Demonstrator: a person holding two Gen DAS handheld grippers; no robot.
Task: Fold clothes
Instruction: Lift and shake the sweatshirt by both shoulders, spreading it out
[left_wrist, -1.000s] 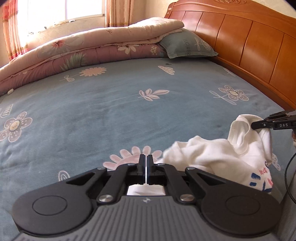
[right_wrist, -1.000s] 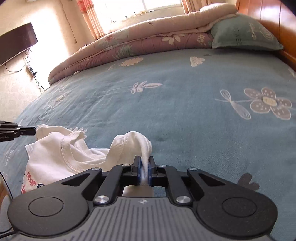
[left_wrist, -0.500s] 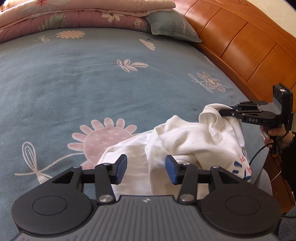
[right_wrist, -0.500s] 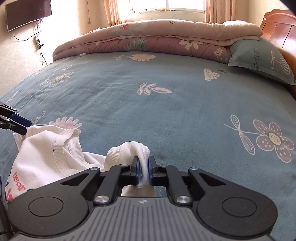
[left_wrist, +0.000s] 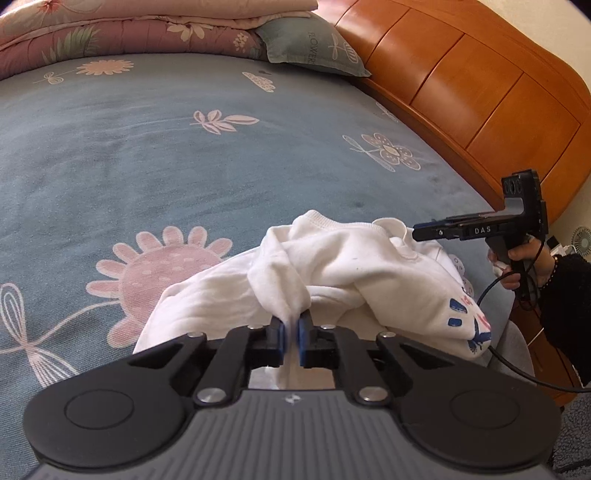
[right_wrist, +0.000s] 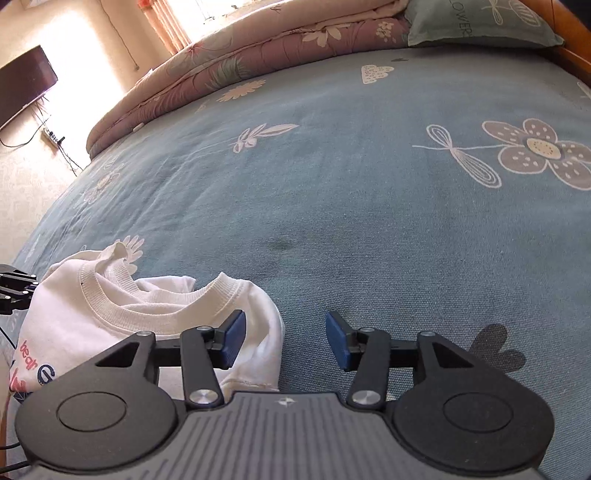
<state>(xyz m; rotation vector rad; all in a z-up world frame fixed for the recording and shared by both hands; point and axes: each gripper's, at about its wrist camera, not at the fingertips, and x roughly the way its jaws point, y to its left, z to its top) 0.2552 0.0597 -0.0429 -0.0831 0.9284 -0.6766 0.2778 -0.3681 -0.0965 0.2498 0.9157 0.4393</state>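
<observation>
L gripper (left_wrist: 290, 334) fingers clamp a fold of white shirt (left_wrist: 343, 273) on bed (left_wrist: 184, 155). R gripper (right_wrist: 282, 338) fingers opening, clear of the cloth.

White sweatshirt (left_wrist: 354, 273), crumpled in a loose heap on the blue floral bedspread (left_wrist: 147, 155), lower centre to lower right of the left wrist view and lower left of the right wrist view. Ribbed collar (right_wrist: 122, 306) faces up. Blue and red print (left_wrist: 469, 317) shows at its lower right edge.
</observation>
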